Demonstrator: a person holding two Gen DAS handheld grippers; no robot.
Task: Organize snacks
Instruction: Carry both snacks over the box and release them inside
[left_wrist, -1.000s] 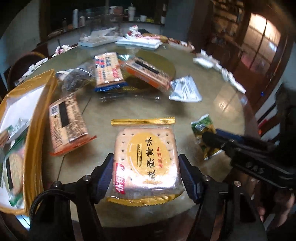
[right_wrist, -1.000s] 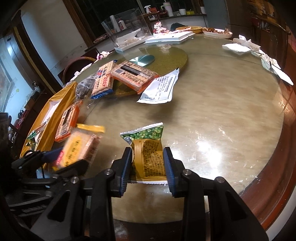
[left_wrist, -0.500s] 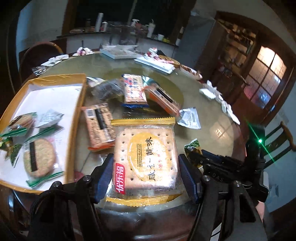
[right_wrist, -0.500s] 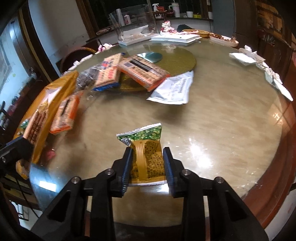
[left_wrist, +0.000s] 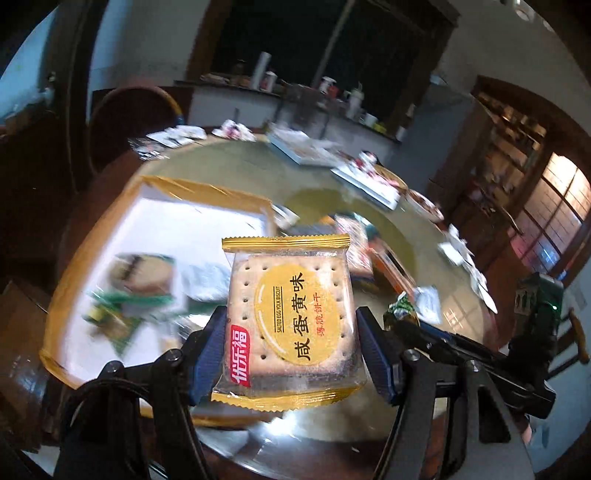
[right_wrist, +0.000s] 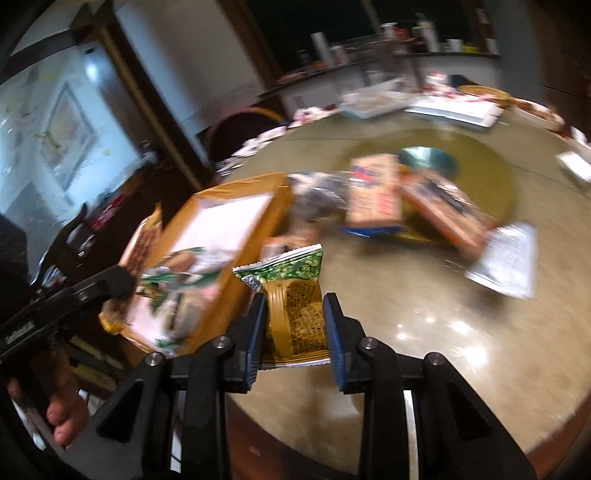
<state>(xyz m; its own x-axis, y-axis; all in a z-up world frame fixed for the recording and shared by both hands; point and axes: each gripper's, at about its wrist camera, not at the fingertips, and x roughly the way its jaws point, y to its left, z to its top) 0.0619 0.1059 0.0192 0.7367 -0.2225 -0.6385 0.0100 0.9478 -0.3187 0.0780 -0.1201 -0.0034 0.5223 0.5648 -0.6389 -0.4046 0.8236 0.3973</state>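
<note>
Where the left wrist camera looks out, the left gripper (left_wrist: 291, 354) has its fingers (left_wrist: 210, 350) spread wide and clamped on the sides of a salted egg yolk biscuit pack (left_wrist: 291, 317), held up above the near edge of the round bench (left_wrist: 454, 314). Behind it sits a gold-rimmed tray (left_wrist: 155, 266) with blurred green-wrapped snacks inside. The right gripper (left_wrist: 402, 325) shows at the right, carrying a green packet (left_wrist: 400, 308).

From the right wrist camera, the right gripper (right_wrist: 295, 328) fingers (right_wrist: 334, 332) stand narrow, pinching that green and yellow snack packet (right_wrist: 291, 295) clear of the bench (right_wrist: 461, 350), just beside the tray (right_wrist: 236, 229). More packets (right_wrist: 376, 195) lie blurred farther back.
</note>
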